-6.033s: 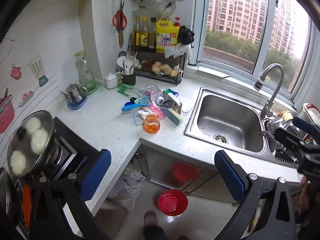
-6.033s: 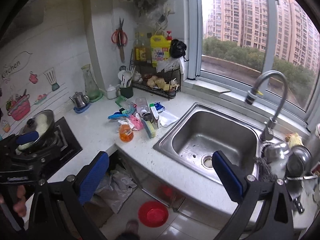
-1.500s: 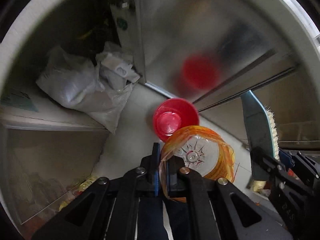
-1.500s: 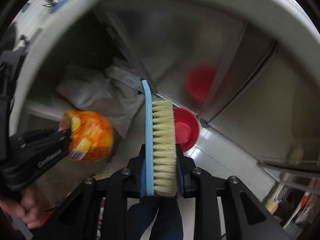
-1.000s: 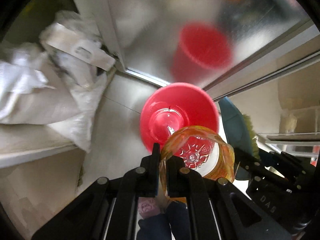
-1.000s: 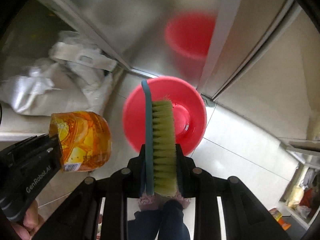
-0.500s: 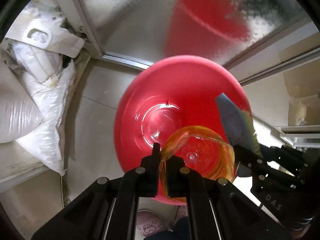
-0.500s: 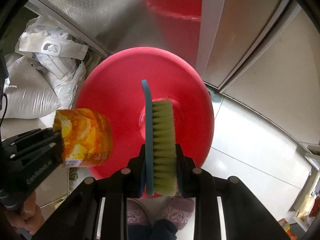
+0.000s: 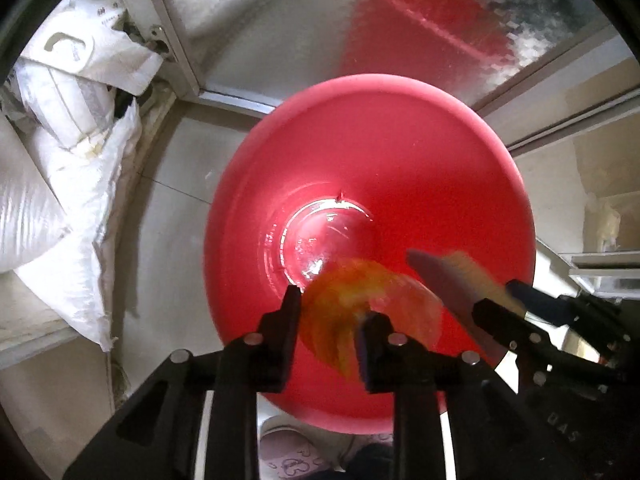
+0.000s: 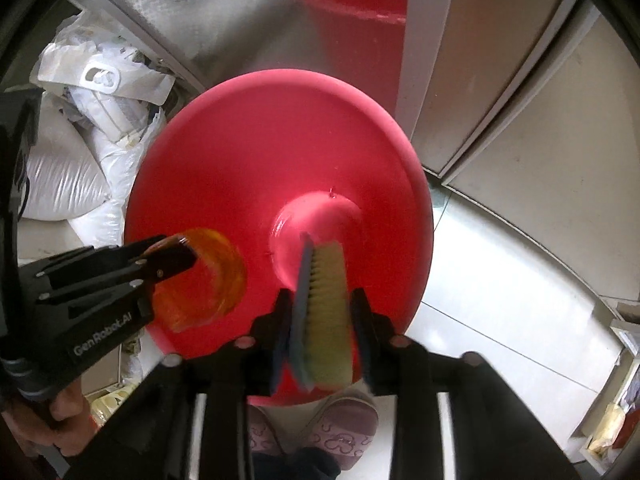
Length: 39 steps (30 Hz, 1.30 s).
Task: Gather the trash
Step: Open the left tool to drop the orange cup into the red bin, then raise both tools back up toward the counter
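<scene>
Both grippers point straight down over a red plastic bin (image 9: 372,184) standing on the pale tiled floor (image 10: 500,272) in front of a stainless cabinet door (image 9: 272,20) that mirrors the bin's red. The bin's round rim fills the centre of both wrist views. On its left the rim lies near a heap of white sacks and bags (image 9: 68,168), with a strip of bare floor between; on its right the floor is open up to the cabinet base.

The left gripper (image 9: 330,312) has its jaws opening. The orange translucent plastic cup (image 9: 360,312) is motion-blurred between them, and its rim no longer lies against the left finger's pad, so it appears released. In the right wrist view the cup (image 10: 204,280) sits just beyond the left gripper's fingertips (image 10: 176,260), over the bin's inner wall.

The right gripper (image 10: 320,312) also has its jaws opening. The scrubbing brush (image 10: 320,312), blue-backed with pale bristles, stands between the fingers with a gap visible at each pad, its far end above the bin's floor. In the left wrist view the brush (image 9: 452,280) is blurred above the bin's right inner wall.

Half a second earlier both sets of jaws pinched their objects, which were sharply drawn. The bin now looms slightly larger. Two slippered feet (image 10: 344,424) show at the bin's near rim.
</scene>
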Tool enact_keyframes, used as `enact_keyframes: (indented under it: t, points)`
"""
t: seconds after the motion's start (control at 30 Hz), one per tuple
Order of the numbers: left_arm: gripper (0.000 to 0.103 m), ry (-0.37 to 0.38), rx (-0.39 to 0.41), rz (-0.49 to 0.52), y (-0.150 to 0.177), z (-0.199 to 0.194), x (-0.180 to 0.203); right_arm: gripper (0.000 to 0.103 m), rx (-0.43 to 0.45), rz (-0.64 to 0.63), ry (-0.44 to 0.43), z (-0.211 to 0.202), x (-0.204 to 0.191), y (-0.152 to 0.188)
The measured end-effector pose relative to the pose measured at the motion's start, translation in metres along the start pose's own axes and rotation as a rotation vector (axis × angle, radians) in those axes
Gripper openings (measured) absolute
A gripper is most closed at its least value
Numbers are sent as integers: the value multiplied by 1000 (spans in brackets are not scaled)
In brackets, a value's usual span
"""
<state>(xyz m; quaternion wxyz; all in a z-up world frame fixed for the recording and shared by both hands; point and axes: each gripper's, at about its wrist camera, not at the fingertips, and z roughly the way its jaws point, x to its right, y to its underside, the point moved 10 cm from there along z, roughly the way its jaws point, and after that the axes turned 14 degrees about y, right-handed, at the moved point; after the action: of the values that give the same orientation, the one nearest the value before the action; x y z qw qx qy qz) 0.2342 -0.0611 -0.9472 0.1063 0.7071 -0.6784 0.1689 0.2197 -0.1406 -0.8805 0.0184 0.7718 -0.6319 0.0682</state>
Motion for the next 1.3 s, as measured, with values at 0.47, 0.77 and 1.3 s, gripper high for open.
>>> enact_keyframes:
  t: [0.47,0.77,1.3]
  points:
    - [65,-60,61,19,7,-119,24,101,107,64,6,-102,16,-12]
    - [82,-80,176,19,8,-304,82,102,150,7,37,-260,34,-6]
    - [86,-122,361,57,12,-578,210,102,343,5,-42,-552,64,-13]
